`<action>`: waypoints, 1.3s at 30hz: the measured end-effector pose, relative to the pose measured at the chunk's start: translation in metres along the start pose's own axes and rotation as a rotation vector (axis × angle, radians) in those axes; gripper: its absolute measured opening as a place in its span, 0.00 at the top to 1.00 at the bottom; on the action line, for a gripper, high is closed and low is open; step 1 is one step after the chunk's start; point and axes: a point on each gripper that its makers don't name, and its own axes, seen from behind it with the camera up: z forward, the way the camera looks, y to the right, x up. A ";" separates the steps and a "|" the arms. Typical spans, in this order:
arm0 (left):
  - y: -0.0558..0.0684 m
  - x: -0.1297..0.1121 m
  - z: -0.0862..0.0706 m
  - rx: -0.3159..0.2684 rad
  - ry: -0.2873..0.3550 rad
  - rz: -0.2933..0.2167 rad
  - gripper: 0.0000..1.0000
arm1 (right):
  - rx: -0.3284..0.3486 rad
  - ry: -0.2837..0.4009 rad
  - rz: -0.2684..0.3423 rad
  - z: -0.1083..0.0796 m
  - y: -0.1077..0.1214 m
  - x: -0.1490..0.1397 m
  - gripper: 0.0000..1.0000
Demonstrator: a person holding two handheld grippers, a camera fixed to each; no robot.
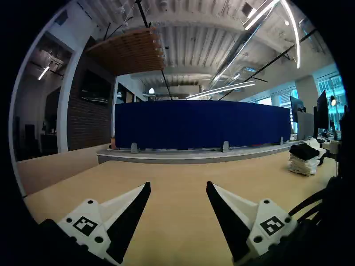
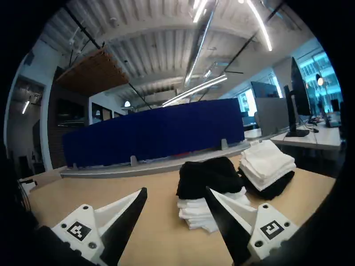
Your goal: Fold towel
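In the left gripper view my left gripper is open low over the bare wooden table, nothing between its fingers. A stack of folded towels, black on white, sits far off at the table's right end. In the right gripper view my right gripper is open too, holding nothing. Just beyond its right finger lies a pile of folded white towels with a black towel on top. A second stack of white towels rests on a black one behind it to the right.
A blue divider panel runs along the table's far edge on a grey rail. Desks with monitors stand beyond the right end. A brick wall and a hanging wooden slat panel are at the left.
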 end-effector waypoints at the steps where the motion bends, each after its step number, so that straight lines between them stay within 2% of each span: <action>1: 0.000 0.000 0.000 0.000 0.000 0.000 0.07 | 0.002 0.000 -0.013 -0.001 -0.002 -0.001 0.00; 8: 0.000 0.000 0.000 0.000 0.000 0.000 0.07 | 0.006 -0.001 -0.096 -0.002 -0.012 -0.008 0.00; 15: -0.001 0.000 0.000 0.000 0.000 0.000 0.07 | -0.006 0.001 -0.145 0.000 -0.015 -0.012 0.00; 21: -0.001 0.001 0.000 0.000 0.000 0.001 0.07 | -0.030 0.001 -0.154 0.001 -0.011 -0.011 0.00; 39: -0.001 -0.001 -0.001 0.000 0.000 0.000 0.07 | -0.029 0.002 -0.154 0.000 -0.012 -0.012 0.00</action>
